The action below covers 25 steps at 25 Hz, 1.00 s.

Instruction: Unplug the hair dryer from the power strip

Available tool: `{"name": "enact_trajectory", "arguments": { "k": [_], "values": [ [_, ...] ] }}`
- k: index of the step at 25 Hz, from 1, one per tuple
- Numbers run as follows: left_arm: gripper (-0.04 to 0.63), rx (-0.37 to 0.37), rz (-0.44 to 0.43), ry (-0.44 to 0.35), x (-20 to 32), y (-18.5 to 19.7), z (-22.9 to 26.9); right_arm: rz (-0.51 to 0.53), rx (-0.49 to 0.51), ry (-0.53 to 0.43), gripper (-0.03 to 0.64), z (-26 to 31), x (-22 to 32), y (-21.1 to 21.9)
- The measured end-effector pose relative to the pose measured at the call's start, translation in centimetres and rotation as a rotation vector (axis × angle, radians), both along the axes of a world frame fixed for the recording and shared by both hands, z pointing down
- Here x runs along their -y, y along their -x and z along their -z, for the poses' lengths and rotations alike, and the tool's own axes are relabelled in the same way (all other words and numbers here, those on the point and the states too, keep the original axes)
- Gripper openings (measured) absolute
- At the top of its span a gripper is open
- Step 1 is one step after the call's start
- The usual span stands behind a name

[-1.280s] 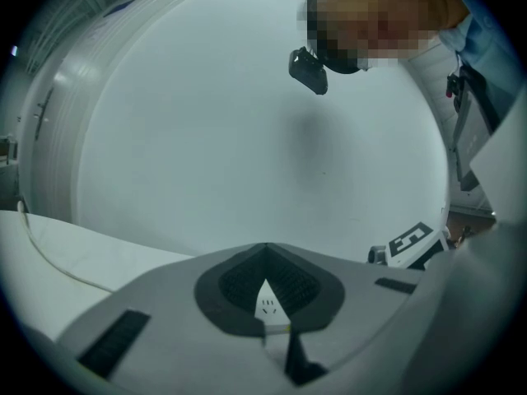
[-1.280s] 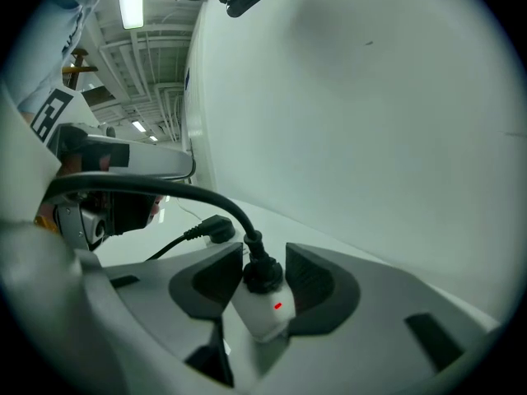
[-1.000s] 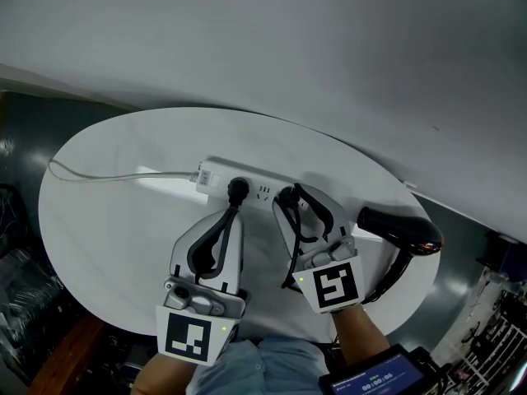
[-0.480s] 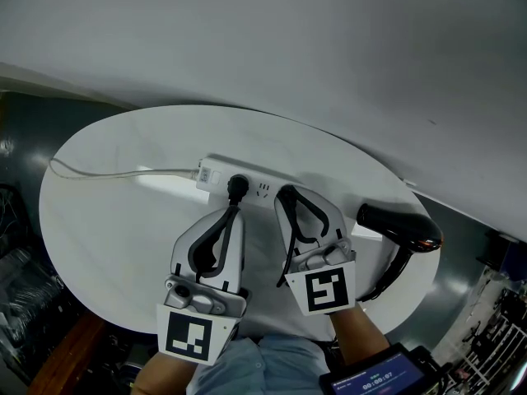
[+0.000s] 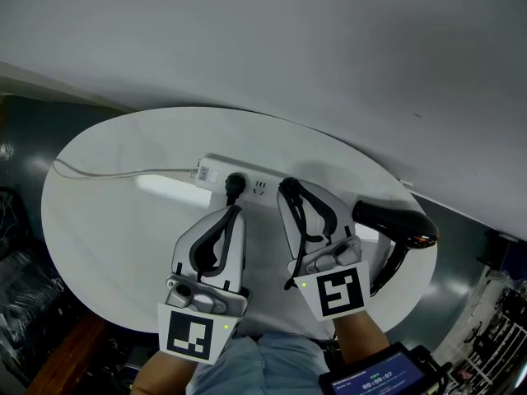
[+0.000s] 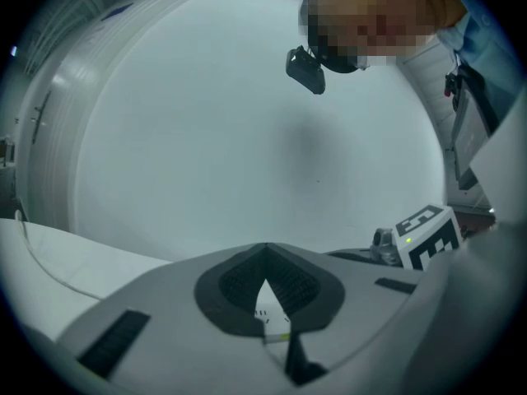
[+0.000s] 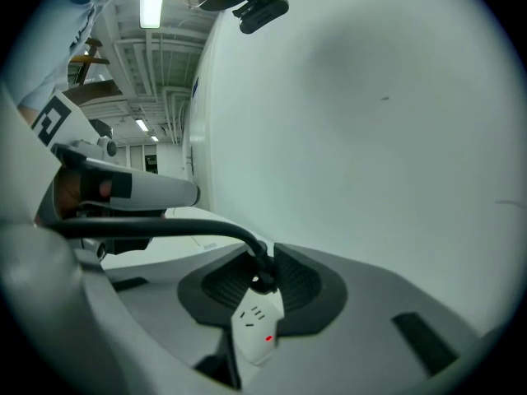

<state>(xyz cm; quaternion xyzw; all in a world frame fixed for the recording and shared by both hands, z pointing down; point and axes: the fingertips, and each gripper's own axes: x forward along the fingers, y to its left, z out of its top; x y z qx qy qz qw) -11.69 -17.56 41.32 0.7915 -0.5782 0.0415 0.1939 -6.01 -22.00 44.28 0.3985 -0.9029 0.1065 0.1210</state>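
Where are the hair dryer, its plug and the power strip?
hair dryer [image 5: 395,223], head view, black barrel
plug [image 7: 262,271], right gripper view, black body
power strip [image 5: 216,174], head view, white left end

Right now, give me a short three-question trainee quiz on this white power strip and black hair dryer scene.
1. Which gripper has a black plug between its jaws? A left, B right, C neither.
2. True or false: the black hair dryer lies on the white power strip.
3. Fill in: a thin white ___ runs from the strip toward the oval white table's left edge.
Key: 1 B: right gripper, jaws closing on it. 2 False: it lies apart, at the table's right. 3 cord.
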Motion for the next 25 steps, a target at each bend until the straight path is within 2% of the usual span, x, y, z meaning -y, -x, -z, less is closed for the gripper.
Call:
{"name": "enact_trajectory", "arguments": {
  "k": [10, 14, 17, 20, 25],
  "values": [
    [-0.002, 0.014, -0.017, -0.069, -1.7, -1.4, 3.2, -0.034, 0.002, -0.087, 0.069, 4.1, -1.5, -2.4],
    [-0.002, 0.048, -0.052, -0.172, -2.6, -2.3, 5.8, -0.049, -0.008, -0.124, 0.069, 5.3, -3.0, -3.9],
    [-0.002, 0.062, -0.058, -0.18, -4.0, -3.0, 6.5, -0.027, -0.068, -0.147, 0.071, 5.2, -4.7, -5.2],
    [-0.002, 0.079, -0.074, -0.211, -5.4, -3.8, 7.6, 0.028, -0.235, -0.1, 0.071, 3.1, -7.0, -6.9],
    [-0.002, 0.083, -0.08, -0.229, -7.4, -4.7, 9.0, -0.064, -0.286, 0.119, 0.066, -1.7, -10.4, -9.6]
  ]
}}
